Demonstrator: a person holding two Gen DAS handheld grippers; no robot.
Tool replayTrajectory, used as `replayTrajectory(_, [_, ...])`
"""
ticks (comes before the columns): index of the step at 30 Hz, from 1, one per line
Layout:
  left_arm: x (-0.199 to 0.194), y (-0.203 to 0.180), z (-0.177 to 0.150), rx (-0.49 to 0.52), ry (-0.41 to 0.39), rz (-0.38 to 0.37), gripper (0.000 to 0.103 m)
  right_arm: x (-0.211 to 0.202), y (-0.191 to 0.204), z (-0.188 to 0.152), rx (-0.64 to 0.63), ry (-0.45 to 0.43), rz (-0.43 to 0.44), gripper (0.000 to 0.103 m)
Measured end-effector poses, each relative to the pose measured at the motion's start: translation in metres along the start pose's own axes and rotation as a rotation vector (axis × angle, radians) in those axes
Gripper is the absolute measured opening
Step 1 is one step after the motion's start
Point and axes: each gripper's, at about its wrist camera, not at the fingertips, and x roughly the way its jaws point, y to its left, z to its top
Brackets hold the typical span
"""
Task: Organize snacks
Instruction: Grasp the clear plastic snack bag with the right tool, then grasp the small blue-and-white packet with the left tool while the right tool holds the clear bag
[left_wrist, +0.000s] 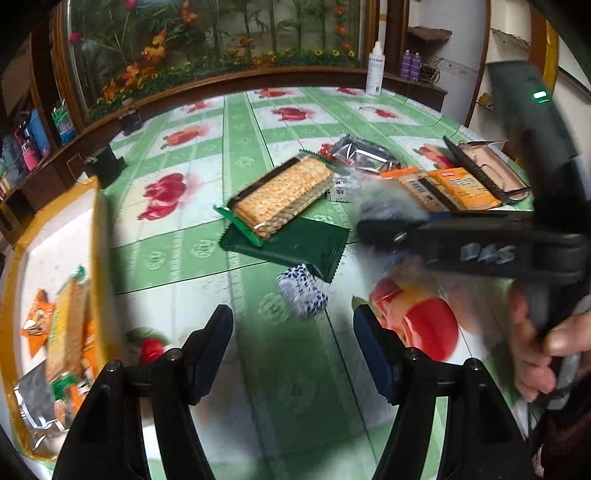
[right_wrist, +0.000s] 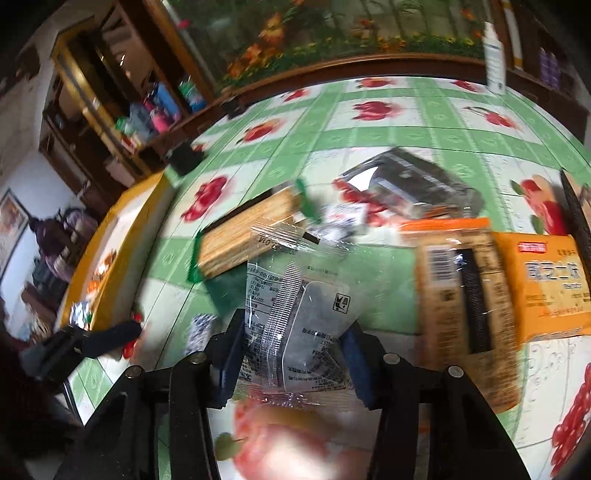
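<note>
My right gripper (right_wrist: 293, 354) is shut on a clear plastic packet (right_wrist: 295, 310) with a grey snack inside, held just above the tablecloth. In the left wrist view its fingers (left_wrist: 424, 236) reach in from the right with the packet blurred at their tip. My left gripper (left_wrist: 293, 332) hangs open and empty over the table. A small blue-and-white packet (left_wrist: 303, 295) lies just ahead of its fingertips. A yellow-rimmed tray (left_wrist: 99, 240) at the left holds several snack packs. Loose on the table are a cracker pack (left_wrist: 284, 195), a dark green packet (left_wrist: 295, 243), a silver packet (left_wrist: 362, 155) and orange packets (left_wrist: 458, 188).
A brown packet with a black edge (left_wrist: 484, 170) lies at the far right. A white bottle (left_wrist: 375, 70) and a black box (left_wrist: 105, 166) stand near the table's far edge by a wooden cabinet. A hand (left_wrist: 532, 354) holds the right gripper's handle.
</note>
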Motion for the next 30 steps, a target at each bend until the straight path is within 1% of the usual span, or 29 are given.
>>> replayTrajectory(2, [0.011, 0.0, 0.003, -0.01, 0.014, 0.009, 0.064, -0.004, -0.008, 0.002, 0.022, -0.016, -0.002, 0.054])
replayTrajectory(3, [0.018, 0.0, 0.005, -0.016, 0.021, 0.026, 0.046, -0.004, -0.009, 0.004, 0.029, -0.016, 0.0, 0.054])
replayTrajectory(4, [0.02, 0.001, 0.007, -0.021, 0.008, 0.032, 0.038, -0.002, -0.009, 0.006, 0.036, -0.014, 0.006, 0.054])
replayTrajectory(6, [0.024, 0.0, 0.011, -0.013, 0.001, 0.03, 0.031, 0.001, -0.008, 0.006, 0.044, -0.001, 0.025, 0.054])
replayTrajectory(9, [0.026, 0.002, 0.01, -0.014, -0.036, 0.034, 0.03, 0.001, -0.005, 0.006, 0.033, -0.001, 0.026, 0.054])
replayTrajectory(11, [0.026, 0.01, 0.012, -0.051, -0.043, -0.011, 0.028, 0.002, -0.005, 0.006, 0.033, 0.0, 0.026, 0.054])
replayTrajectory(14, [0.025, 0.027, 0.013, -0.131, -0.056, -0.103, 0.028, 0.004, -0.001, 0.005, 0.02, 0.002, 0.02, 0.054])
replayTrajectory(21, [0.02, 0.036, 0.009, -0.184, -0.073, -0.127, 0.026, 0.007, 0.006, 0.002, 0.003, 0.009, 0.006, 0.054])
replayTrajectory(30, [0.023, 0.041, 0.008, -0.216, -0.072, -0.165, 0.026, 0.009, 0.013, -0.001, 0.026, 0.021, 0.049, 0.054])
